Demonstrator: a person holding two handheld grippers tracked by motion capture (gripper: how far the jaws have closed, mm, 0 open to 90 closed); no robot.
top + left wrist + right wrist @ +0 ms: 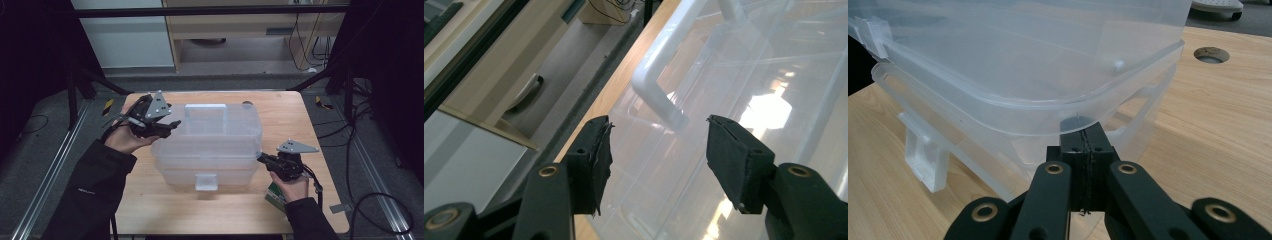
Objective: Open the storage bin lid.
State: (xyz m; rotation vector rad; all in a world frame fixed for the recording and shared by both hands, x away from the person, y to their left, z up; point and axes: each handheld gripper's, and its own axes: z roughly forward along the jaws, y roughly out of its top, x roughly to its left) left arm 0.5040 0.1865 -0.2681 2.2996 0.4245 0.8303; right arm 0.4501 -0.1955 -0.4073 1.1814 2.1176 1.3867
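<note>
The high view is dim, its edges falling into darkness around the lit bench (pixel 300 120). Bright glare patches gleam on the clear box (pixel 769 107) in the left gripper view. Near tool arms look slightly soft

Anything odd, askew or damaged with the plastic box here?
The lid of the clear box sits lifted and tilted at its front, latch undone. The shut right gripper pushes under the lid's corner. No cracks or spills visible.
</note>
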